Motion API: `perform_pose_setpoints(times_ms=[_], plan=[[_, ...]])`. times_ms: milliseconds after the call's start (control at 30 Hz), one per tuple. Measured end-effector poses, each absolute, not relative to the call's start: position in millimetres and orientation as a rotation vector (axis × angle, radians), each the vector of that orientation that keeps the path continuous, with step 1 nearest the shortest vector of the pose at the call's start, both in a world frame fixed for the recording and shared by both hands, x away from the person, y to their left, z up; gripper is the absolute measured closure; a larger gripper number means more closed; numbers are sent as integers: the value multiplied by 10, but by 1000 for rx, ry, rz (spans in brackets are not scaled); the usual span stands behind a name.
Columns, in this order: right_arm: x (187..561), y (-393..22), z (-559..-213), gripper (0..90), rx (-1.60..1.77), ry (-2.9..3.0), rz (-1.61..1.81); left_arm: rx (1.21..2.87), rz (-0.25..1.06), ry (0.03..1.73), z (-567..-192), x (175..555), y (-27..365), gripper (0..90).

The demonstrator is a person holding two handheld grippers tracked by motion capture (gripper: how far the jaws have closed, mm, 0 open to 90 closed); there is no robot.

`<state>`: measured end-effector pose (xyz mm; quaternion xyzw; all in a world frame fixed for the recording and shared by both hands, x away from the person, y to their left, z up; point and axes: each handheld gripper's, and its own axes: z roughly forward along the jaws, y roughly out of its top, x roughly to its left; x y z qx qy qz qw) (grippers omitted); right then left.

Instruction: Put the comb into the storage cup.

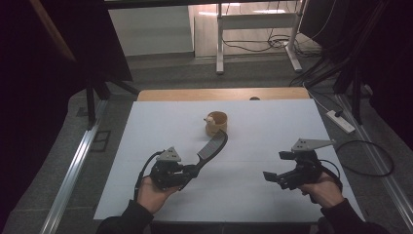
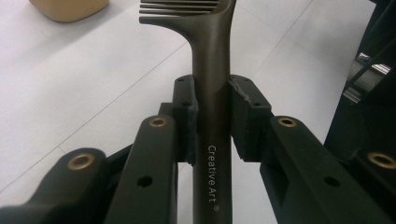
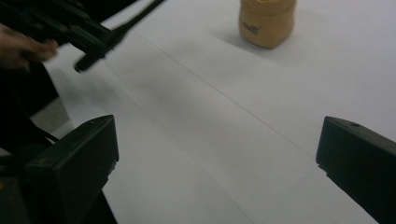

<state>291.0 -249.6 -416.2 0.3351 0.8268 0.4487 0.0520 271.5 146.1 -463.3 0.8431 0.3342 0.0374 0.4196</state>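
Nearest, two hands come in from the bottom edge of the high view, one gripper in each. The left gripper (image 1: 187, 171) is clamped on the handle of a dark comb (image 1: 212, 146); in the left gripper view its pads (image 2: 187, 119) press both sides of that handle, which bears the words "Creative Art". The comb rises slantwise from the jaws, its toothed end toward a tan cup (image 1: 216, 124), close to it; whether they touch I cannot tell. The right gripper (image 1: 270, 176) sits well apart to the right, its jaws spread wide over the bare white table (image 1: 272, 126) with nothing between them.

There is one comb, one cup, two grippers. A small pale thing (image 1: 210, 118) sits at the cup's rim; what it is cannot be made out. Nothing lies between the right gripper and the cup.

Farther off, beyond the table's wooden edge, stand white desk legs (image 1: 219, 44), tangled cables and a power strip (image 1: 340, 121) on the floor. The left side is too dark to read. The cup is cut off at the top in both gripper views.
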Motion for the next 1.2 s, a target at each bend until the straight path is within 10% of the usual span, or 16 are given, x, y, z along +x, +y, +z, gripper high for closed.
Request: perform_pose_setpoints(times_ms=[1200], plan=[[3213,-2016,-4153,0,1042,2581,1424,2077,95,815,-4636,2762,1305,722]])
